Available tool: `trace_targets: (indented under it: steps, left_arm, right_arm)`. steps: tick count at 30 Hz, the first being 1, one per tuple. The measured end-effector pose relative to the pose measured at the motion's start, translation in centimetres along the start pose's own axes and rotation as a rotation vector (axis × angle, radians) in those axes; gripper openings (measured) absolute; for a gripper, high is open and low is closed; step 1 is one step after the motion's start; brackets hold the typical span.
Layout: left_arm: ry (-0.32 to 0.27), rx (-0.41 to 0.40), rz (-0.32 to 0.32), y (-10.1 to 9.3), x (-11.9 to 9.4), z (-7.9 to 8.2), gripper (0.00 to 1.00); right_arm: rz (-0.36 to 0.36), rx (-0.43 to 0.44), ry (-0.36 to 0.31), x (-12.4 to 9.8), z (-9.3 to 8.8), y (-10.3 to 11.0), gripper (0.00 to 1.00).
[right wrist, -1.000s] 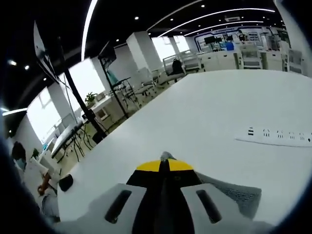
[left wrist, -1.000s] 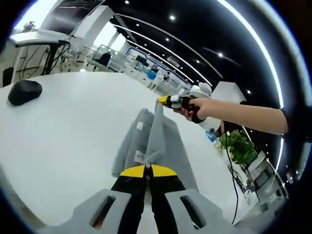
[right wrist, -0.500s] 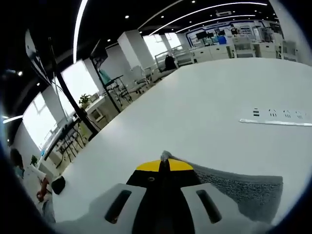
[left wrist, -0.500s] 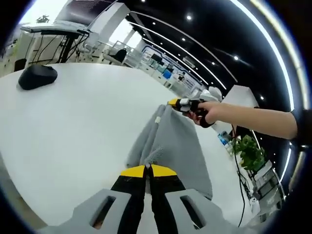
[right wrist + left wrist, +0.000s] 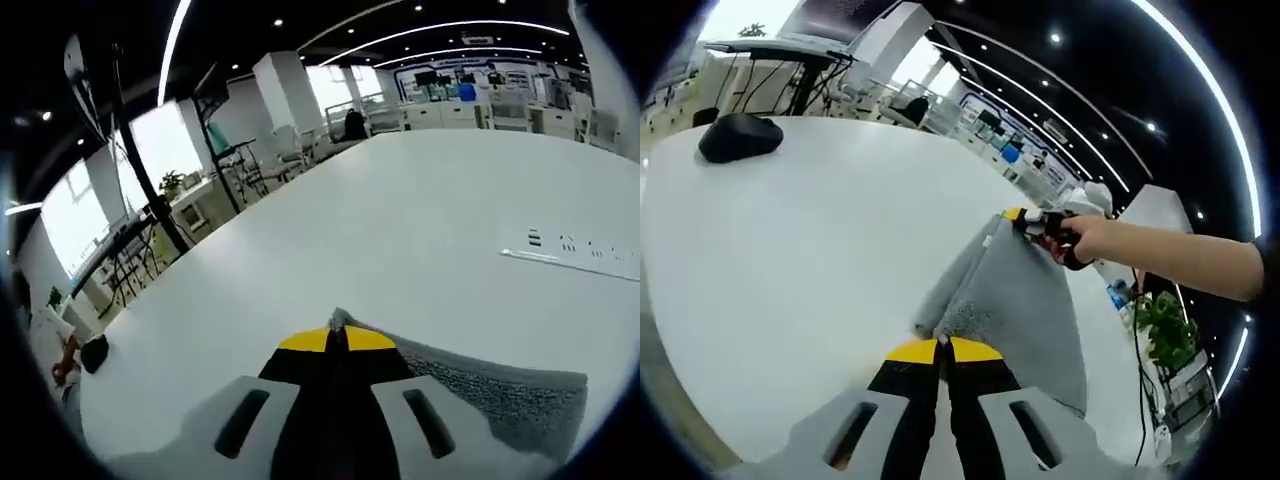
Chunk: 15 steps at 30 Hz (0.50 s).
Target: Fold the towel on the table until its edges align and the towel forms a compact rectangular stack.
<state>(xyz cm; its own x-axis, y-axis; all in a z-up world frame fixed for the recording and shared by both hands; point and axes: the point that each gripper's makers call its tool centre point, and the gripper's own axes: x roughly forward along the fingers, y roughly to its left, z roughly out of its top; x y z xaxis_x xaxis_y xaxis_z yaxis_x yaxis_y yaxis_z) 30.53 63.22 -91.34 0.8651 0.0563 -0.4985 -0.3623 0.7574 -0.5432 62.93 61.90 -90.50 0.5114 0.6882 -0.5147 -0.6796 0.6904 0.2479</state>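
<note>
A grey towel (image 5: 1015, 300) lies stretched on the white table (image 5: 800, 240) between my two grippers. My left gripper (image 5: 942, 343) is shut on the towel's near corner, its yellow-tipped jaws pressed together. In the left gripper view my right gripper (image 5: 1020, 217), held by a person's hand (image 5: 1080, 240), pinches the far corner. The right gripper view has my right gripper (image 5: 337, 332) shut on the towel (image 5: 500, 395), whose grey cloth spreads to the lower right of the jaws.
A black computer mouse (image 5: 738, 137) lies at the table's far left. A white power strip (image 5: 585, 255) rests on the table (image 5: 380, 230) to the right. A potted plant (image 5: 1165, 325) and cables stand beyond the table edge. Desks and chairs fill the room behind.
Both grippers have lowered the towel, which hung peaked between them and now lies flatter and spread on the table. Both cameras shifted with the hands.
</note>
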Motion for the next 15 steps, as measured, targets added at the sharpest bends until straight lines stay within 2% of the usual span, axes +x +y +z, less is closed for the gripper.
trace_targets:
  steps: [1,2,3,4,5,8,9,10,11,13,15]
  left_arm:
    - [0.014,0.028,0.002,0.0,-0.1,-0.1,0.02]
    - [0.038,0.092,-0.003,-0.1,-0.2,-0.1,0.02]
    - [0.060,0.137,-0.007,-0.2,-0.3,-0.2,0.02]
    - [0.071,0.175,-0.006,-0.3,-0.3,0.0,0.03]
    - [0.096,0.240,-0.015,-0.6,-0.2,0.0,0.03]
    - [0.120,0.347,-0.028,-0.8,0.0,0.4,0.05]
    - [0.129,0.390,-0.026,-0.8,0.0,0.5,0.08]
    - [0.152,0.473,-0.002,-0.4,-0.2,0.6,0.13]
    - [0.156,0.506,0.003,-0.5,-0.3,0.8,0.16]
    - [0.144,0.525,-0.039,-1.1,-0.4,1.1,0.17]
    - [0.134,0.565,-0.045,-1.5,-0.5,1.8,0.18]
  right_arm:
    - [0.008,-0.042,0.016,0.0,0.0,0.2,0.03]
    - [0.029,-0.096,0.034,0.3,-0.1,0.5,0.05]
    - [0.060,-0.211,0.064,0.5,-0.2,1.0,0.07]
    - [0.064,-0.241,0.079,1.2,0.2,0.7,0.09]
    - [0.064,-0.243,0.086,1.0,0.2,0.9,0.12]
    - [0.074,-0.215,0.081,0.8,0.1,1.3,0.19]
    - [0.068,-0.202,0.083,0.6,0.1,1.2,0.20]
    - [0.058,-0.195,0.080,0.4,0.2,1.2,0.21]
    - [0.051,-0.203,0.075,0.2,0.3,1.1,0.24]
    - [0.050,-0.209,0.073,-0.2,0.4,1.0,0.29]
    - [0.048,-0.205,0.075,-1.0,0.4,0.8,0.30]
